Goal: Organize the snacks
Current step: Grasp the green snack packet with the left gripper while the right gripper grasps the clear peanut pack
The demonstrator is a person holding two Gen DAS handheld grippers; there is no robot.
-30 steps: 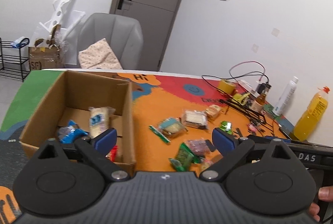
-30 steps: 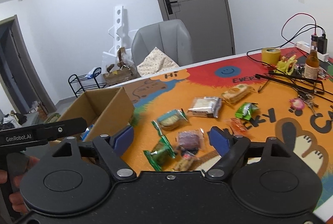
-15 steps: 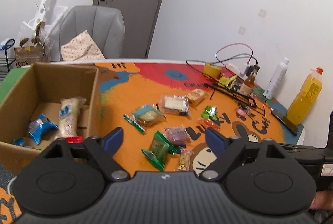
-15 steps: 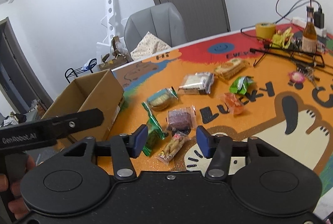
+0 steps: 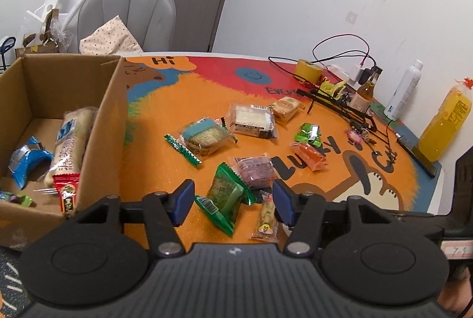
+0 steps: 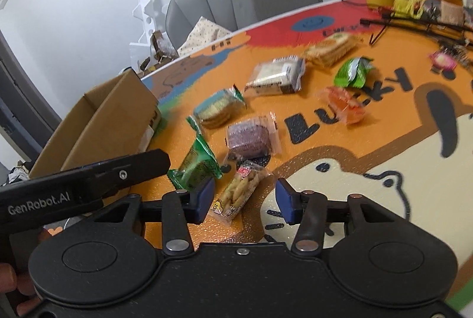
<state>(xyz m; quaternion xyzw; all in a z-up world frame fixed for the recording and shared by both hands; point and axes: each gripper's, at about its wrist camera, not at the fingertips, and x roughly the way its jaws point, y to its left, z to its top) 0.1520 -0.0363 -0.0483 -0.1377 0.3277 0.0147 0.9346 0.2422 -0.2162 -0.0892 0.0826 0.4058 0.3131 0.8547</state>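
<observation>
9 snack pkts (image 5: 253,122) on mat, 1 box (image 5: 102,122), 3 btls (image 5: 445,127)

Wrapped snacks (image 5: 224,195) lie scattered on the mat beside a part-filled cardboard box (image 5: 103,122)

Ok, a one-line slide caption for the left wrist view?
Left claw, closing, frames a green snack packet on the orange mat beside a cardboard box holding snacks.

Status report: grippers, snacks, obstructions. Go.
Left gripper closing, empty, green packet lined up between its jaws. Right gripper open over biscuit stick packet. Box part filled. Nothing blocking.
</observation>
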